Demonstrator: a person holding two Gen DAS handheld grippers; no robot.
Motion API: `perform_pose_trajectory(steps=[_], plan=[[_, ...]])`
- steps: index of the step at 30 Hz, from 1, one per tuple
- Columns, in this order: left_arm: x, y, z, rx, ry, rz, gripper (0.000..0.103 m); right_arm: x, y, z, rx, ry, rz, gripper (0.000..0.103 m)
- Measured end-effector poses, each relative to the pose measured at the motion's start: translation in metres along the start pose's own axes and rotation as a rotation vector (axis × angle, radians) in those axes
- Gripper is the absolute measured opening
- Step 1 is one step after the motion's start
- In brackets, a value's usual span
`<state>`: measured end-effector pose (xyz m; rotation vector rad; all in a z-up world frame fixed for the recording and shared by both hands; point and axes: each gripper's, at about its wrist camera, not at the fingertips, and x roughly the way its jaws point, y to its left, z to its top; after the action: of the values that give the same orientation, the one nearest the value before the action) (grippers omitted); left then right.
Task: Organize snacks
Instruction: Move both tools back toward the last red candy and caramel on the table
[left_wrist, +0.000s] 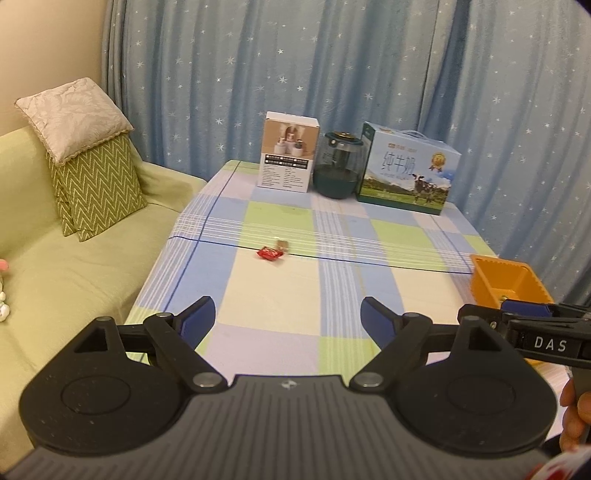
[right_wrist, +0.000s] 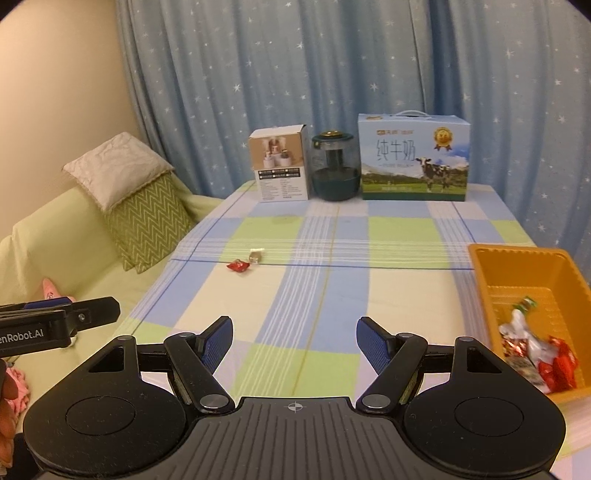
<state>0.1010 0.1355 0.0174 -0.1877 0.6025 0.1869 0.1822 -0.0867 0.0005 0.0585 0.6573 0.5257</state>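
Several wrapped snacks (right_wrist: 535, 354) already fill the orange tray (right_wrist: 480, 280) right of the right gripper (right_wrist: 294, 343); two candies, a red-wrapped candy (left_wrist: 270, 254) and a pale-wrapped candy (left_wrist: 283, 244), remain on the desk (left_wrist: 332, 288) ahead of the left gripper (left_wrist: 288, 317), both grippers released and empty.

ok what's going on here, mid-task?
A person is sorting snacks with two handheld grippers. Both the left gripper and right gripper are open and hold nothing. The orange bin at the table's right edge holds several wrapped snacks. A red candy and a small tan one remain on the checked tablecloth.
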Motion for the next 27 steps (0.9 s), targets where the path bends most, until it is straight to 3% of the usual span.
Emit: perform_pose_trajectory(steps=[16, 23, 27], plan=[[0.137, 0.029, 0.014, 0.003, 0.060, -0.015, 0.084, 0.132, -0.020, 0.021, 0.034, 0.026, 0.006, 0.074], [0.202, 0.029, 0.032, 0.158, 0.097, -0.025, 0.080, 0.200, -0.025, 0.028, 0.050, 0.084, 0.006, 0.073], [0.235, 0.039, 0.038, 0.158, 0.092, -0.037, 0.077, 0.226, -0.019, 0.038, 0.021, 0.087, 0.014, 0.073]])
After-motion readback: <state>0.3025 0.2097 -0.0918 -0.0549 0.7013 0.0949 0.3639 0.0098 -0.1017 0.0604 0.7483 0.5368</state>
